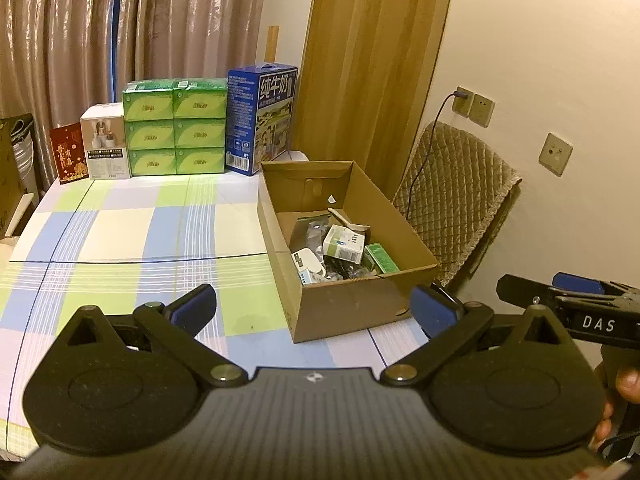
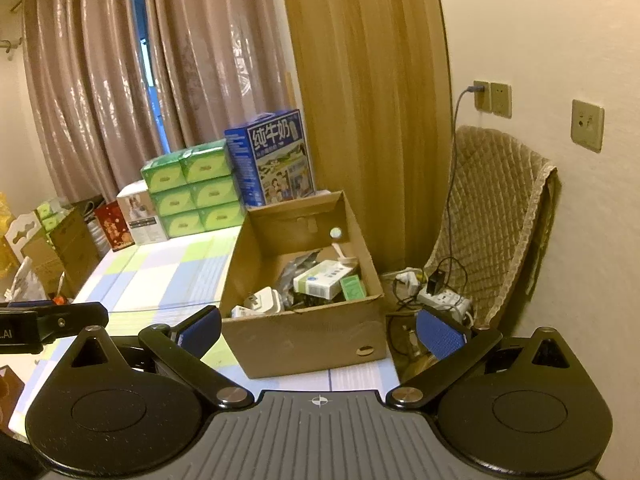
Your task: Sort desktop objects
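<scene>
Looking along the left gripper (image 1: 314, 312): spread wide, gripping nothing, low over the checked tablecloth (image 1: 120, 232). Right of centre, an open cardboard box (image 1: 344, 304) filled with small packets, a white carton (image 1: 344, 244) on top. At the right edge, the right gripper (image 1: 560, 304), fingers together.

From the right gripper (image 2: 320, 332): likewise wide apart and empty, box (image 2: 312, 340) centred just beyond, green tissue packs (image 2: 196, 188) stacked upper left.

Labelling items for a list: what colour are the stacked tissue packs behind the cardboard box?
Green, with lighter yellow-green ovals on the tissue packs; the left wrist view shows them best.
</scene>
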